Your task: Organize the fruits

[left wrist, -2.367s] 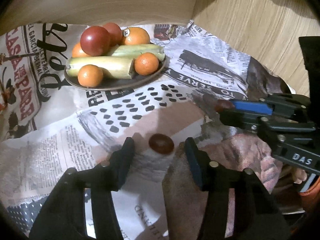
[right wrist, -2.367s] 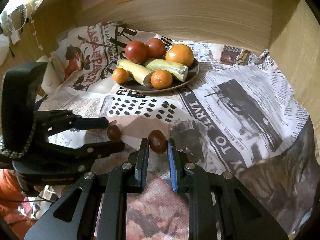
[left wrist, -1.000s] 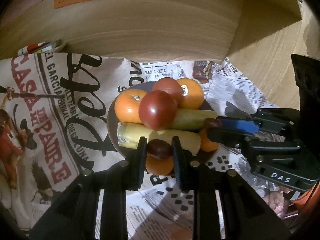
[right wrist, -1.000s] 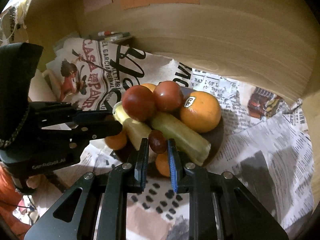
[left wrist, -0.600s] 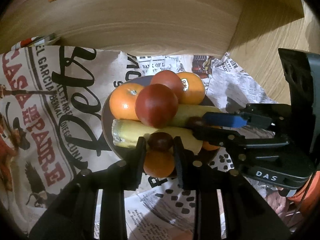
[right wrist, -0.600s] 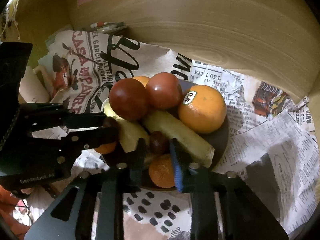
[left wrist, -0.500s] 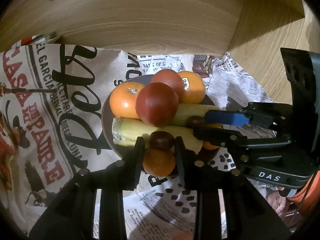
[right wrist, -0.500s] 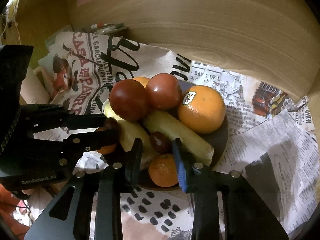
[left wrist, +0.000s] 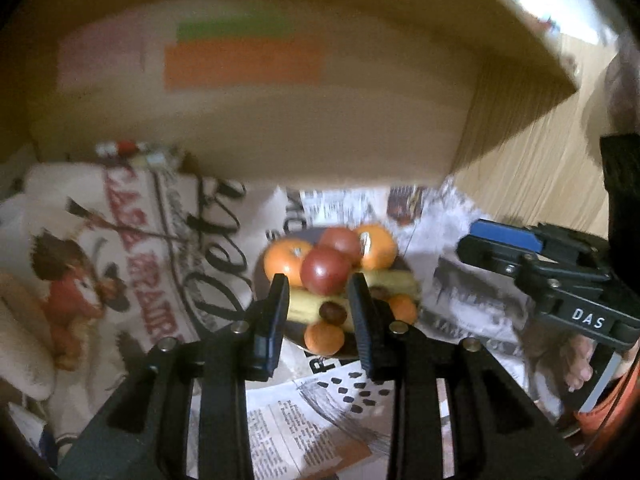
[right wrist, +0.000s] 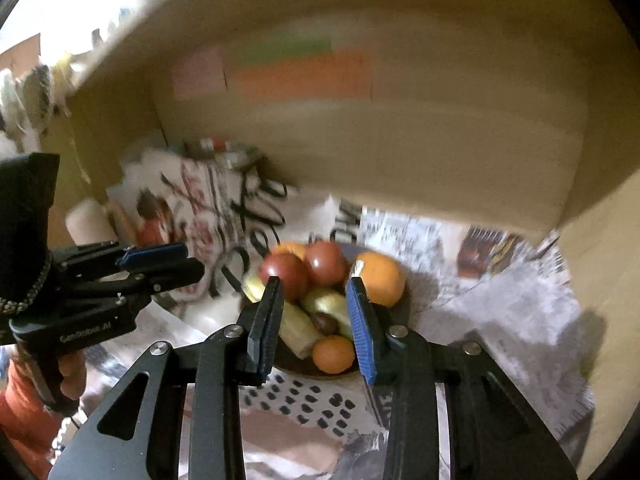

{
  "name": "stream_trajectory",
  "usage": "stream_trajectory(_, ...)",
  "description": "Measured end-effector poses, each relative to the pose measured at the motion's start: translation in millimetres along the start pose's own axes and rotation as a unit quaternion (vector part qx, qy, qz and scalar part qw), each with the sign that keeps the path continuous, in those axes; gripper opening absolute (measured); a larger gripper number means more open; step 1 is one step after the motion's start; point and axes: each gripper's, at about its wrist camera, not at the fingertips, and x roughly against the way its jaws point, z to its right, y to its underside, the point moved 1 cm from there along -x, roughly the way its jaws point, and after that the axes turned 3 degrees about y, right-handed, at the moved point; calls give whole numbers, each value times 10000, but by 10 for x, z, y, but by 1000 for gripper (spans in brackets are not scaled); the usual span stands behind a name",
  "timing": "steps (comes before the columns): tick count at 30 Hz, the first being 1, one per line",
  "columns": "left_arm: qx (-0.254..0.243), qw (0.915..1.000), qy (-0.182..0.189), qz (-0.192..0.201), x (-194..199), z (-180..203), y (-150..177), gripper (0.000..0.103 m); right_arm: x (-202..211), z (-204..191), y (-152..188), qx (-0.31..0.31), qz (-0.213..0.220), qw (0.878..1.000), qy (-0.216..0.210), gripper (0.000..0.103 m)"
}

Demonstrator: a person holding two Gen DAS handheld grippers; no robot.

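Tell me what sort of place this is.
Probably a home desk or shelf nook: wood-grain panels enclose it, sticky notes hang on the back wall, and newspaper lines the surface under a plate of fruit.

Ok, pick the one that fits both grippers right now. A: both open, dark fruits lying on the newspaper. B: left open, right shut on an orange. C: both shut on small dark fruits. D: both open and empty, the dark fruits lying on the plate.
D: the left gripper and right gripper stand open with nothing between their fingers, and a small dark fruit rests among the fruit on the plate.
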Motion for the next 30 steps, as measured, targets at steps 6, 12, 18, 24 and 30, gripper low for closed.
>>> stream_trajectory(6, -85, 9962, -191, 840, 724, 177, -83, 31, 644, -162, -50, -33, 790, 9968, 92, 33)
stream_trajectory(12, -237, 9877, -331, 1512, 1344, 363, -12, 41, 1165, -408, 4, 0, 1386, 9902, 167, 35)
stream_trajectory(18, -388, 9762, -558, 2057, 1834, 555, 143, 72, 1518, -576, 129, 11, 1777, 9836, 315, 59)
stream_trajectory(24, -427, 9753, -556, 2096, 1975, 646, 258, 83, 1684, -675, 224, 3, 2000, 9785, 502, 83)
stream_trajectory(30, -406, 9743, -615, 2131, 2015, 680, 329, 99, 1749, -699, 313, 10, 2106, 9748, 736, 101)
